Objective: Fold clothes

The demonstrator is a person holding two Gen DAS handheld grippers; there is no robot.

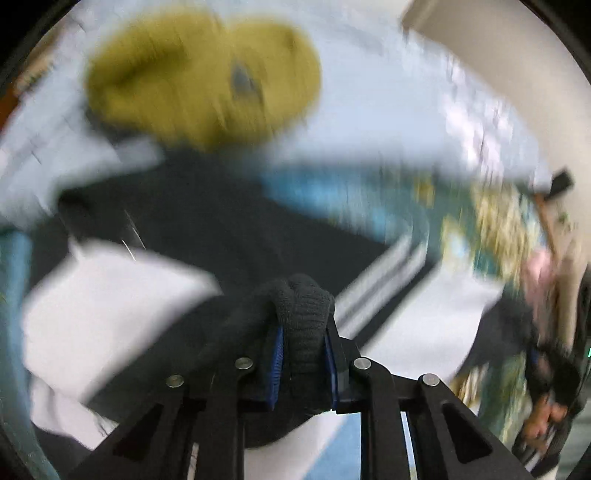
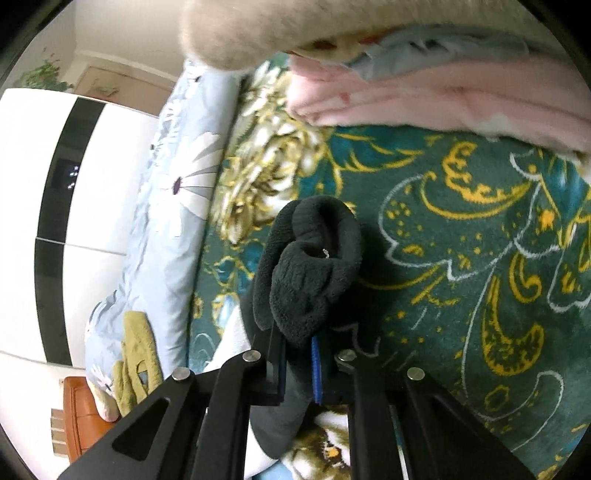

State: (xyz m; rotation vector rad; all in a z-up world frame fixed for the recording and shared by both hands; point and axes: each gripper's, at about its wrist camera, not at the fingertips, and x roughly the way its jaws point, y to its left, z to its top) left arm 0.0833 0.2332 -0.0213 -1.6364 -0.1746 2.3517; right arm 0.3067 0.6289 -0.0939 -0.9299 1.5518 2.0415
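Observation:
My left gripper [image 1: 303, 332] is shut on a bunched edge of a black fleece garment [image 1: 207, 225] with white stripes [image 1: 384, 277]. The garment spreads across the bed in front of it, blurred by motion. My right gripper [image 2: 299, 332] is shut on another bunched edge of the black garment [image 2: 310, 266] and holds it over a dark green blanket with a yellow floral pattern [image 2: 461, 258]. An olive-yellow garment [image 1: 199, 81] lies beyond the black one, and shows at the lower left of the right wrist view [image 2: 136, 354].
A white and pale cloth [image 1: 107, 310] lies to the left of the black garment. Folded pink cloth [image 2: 424, 99] and a beige fuzzy item [image 2: 258, 29] sit at the blanket's far side. A light blue daisy-print quilt [image 2: 177, 184] and a white wardrobe [image 2: 55, 221] are beyond.

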